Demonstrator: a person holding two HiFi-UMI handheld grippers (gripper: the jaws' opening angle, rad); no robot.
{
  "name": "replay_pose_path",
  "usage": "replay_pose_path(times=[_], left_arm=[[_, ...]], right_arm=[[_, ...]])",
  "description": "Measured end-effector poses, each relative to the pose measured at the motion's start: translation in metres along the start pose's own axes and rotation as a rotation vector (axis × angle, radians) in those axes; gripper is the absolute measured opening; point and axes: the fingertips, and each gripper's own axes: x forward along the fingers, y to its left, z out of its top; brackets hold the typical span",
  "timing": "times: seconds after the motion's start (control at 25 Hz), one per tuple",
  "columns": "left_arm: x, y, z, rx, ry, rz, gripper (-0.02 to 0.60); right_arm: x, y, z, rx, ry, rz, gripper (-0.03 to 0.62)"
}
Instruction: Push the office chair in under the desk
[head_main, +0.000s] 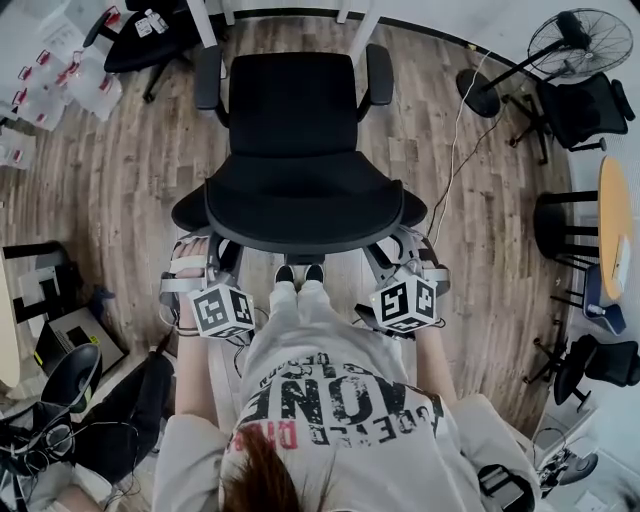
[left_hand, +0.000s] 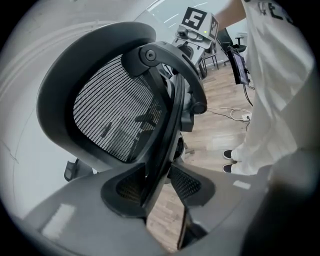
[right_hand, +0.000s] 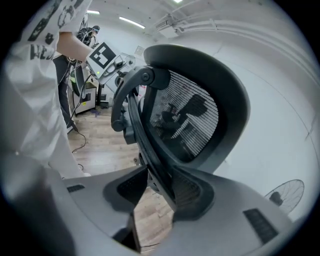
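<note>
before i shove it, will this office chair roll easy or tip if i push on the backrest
Probably rolls readily: the office chair stands on smooth wood floor, though its base is mostly hidden beneath the seat. The mesh backrest hangs on a jointed frame, so it may flex or recline before the chair moves. Pushing high could tip it; push gently.

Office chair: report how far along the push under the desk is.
Done: the person stands behind the black mesh-backed office chair, with the left gripper and right gripper each placed so the backrest's rim runs between open jaws. In hand: setting up the hold, since neither pair is clamped. Left: the whole push, as the seat shows whole in front of the white desk legs.
</note>
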Motion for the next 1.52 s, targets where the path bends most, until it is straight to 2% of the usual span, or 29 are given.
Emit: replay_pose_path(times=[0.6,1.52], left_arm=[[0.031,0.038,-0.011,0.000,0.018,0.027,0.170],[0.072,0.087,-0.020,0.011,-0.021,0.036,0.173]], right_arm=[[0.033,-0.030,0.014,0.013,-0.018,-0.037,0.156],[0.076,-0.073,0.029,0.043,0.006,-0.037,0.156]])
